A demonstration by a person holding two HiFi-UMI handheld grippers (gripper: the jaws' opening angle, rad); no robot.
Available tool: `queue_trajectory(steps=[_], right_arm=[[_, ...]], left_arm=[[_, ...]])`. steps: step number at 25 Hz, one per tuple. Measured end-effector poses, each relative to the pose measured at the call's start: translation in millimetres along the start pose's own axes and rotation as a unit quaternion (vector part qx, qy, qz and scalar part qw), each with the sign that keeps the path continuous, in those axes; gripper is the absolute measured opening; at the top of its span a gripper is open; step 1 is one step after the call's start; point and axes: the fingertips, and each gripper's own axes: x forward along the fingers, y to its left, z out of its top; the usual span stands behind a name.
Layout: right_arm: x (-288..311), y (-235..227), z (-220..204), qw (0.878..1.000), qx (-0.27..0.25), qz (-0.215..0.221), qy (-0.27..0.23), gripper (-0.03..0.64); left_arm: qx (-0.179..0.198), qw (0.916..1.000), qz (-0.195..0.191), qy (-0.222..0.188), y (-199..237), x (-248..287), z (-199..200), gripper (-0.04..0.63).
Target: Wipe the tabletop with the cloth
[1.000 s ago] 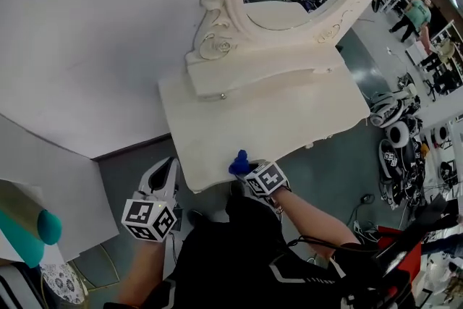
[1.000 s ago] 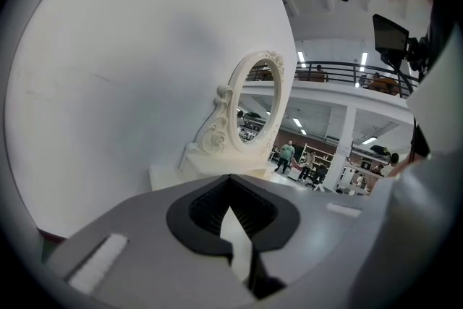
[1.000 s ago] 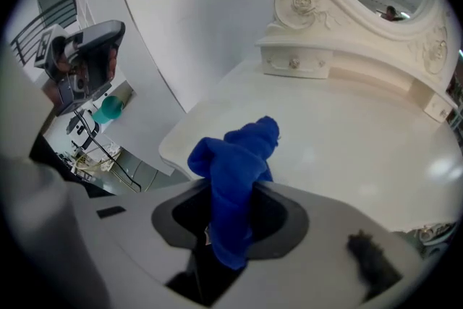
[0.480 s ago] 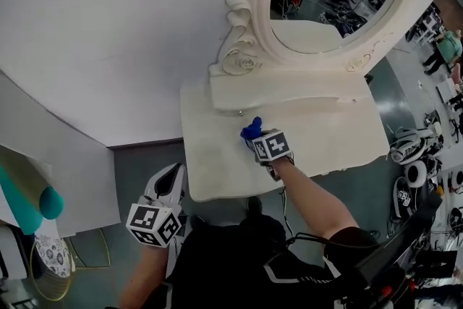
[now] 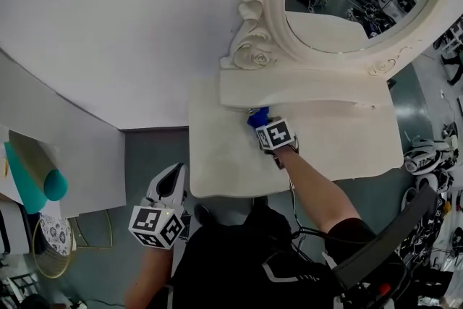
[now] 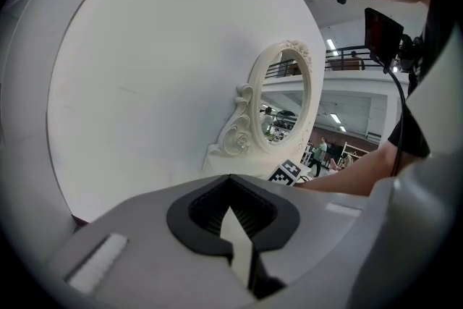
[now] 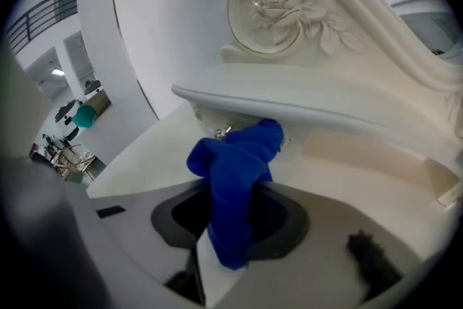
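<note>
Grippers: two. Right gripper (image 7: pixel 230 231) is clenched on the one blue cloth (image 7: pixel 237 170), which bunches out past the tips. Left gripper (image 6: pixel 233 217) has its jaws closed together with nothing in them.

In the head view the right gripper (image 5: pixel 260 122) and cloth (image 5: pixel 257 115) sit at the back edge of the one table (image 5: pixel 224 155), left of its middle. The cloth is right up against the ledge (image 5: pixel 289 92) under the one oval mirror (image 5: pixel 347 3). Left gripper (image 5: pixel 171 176) hangs off the table, just past the front left corner, over grey floor (image 5: pixel 148 148). One teal roll (image 5: pixel 45 184) is far left, well apart.

Hard to make out:
- Whether the cloth presses the tabletop can't be told.
- A small knob (image 7: pixel 218 132) under the ledge is half behind the cloth.
- The mirror is cut off at the top and right.
- The table's front edge is partly hidden by the person's arm (image 5: pixel 311 188).
</note>
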Motion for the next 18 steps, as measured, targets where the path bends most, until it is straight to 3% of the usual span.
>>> queue_trajectory(steps=[18], right_arm=[[-90.7,113.5,-144.6,0.997,-0.008,0.063,0.041,0.130]], left_arm=[[0.020,0.9933,-0.114,0.002,-39.8,33.1,10.4,0.009]])
